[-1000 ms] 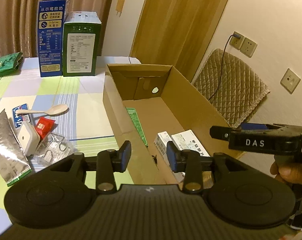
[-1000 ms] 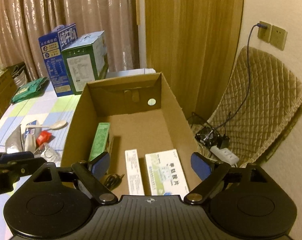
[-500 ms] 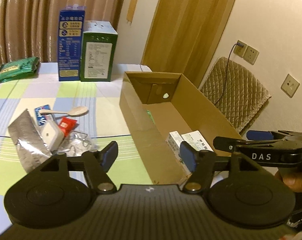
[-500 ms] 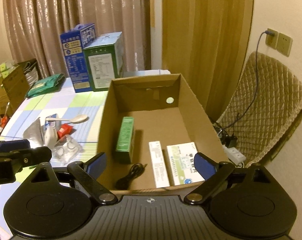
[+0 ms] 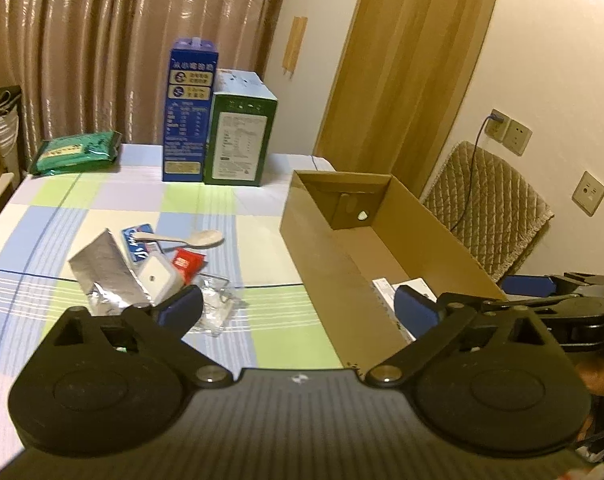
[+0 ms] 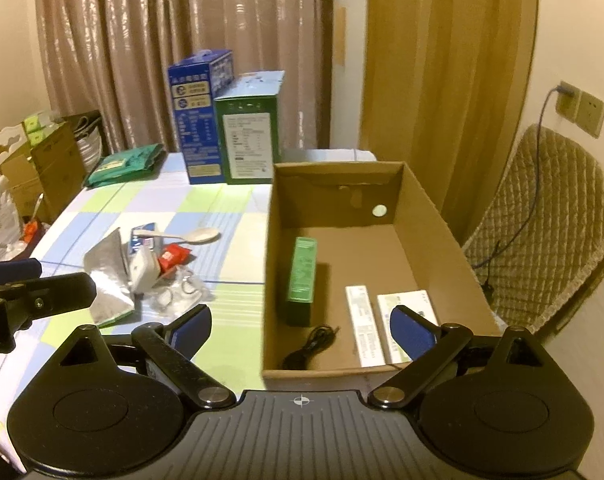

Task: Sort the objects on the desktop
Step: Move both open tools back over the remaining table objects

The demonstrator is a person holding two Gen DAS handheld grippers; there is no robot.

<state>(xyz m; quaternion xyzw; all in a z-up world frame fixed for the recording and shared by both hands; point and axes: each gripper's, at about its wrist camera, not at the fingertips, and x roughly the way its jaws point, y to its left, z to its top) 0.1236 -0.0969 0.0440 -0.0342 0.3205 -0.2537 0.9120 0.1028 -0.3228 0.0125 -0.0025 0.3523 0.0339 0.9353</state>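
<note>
Both claws have pulled up and back from the box since a second ago, and the left one's jaws went from nearly closed to spread wide. Left claw [image 5: 298, 307] is released and empty, hovering over the counter's near edge; right claw [image 6: 300, 326] is likewise spread and empty above the near end of the open brown cardboard box [image 6: 433, 216]. Already in the box: a slim green carton [image 6: 302, 276] against the left wall, two flat white medicine boxes [image 6: 385, 322], a coiled black cable [image 6: 311, 346]. Still to sort, clustered on the checked pastel tablecloth counter [image 5: 190, 200]: a crinkled silver foil pouch [image 5: 102, 276], a small white rounded-square plastic adapter [image 5: 158, 278] lying on it, a red sachet [image 5: 188, 262], a blue-white packet [image 5: 136, 242], a long pale plastic spoon [image 5: 182, 239], and a crumpled clear plastic blister [image 5: 216, 310]. Likely next: left claw takes the adapter, since it's rigid with flat sides, and should be gripped across the narrow faces, coming straight down so the slick foil doesn't get pinched. The blister and foil look likely to deform, so pinch an edge. The spoon lies low, so grab it mid-handle.
</note>
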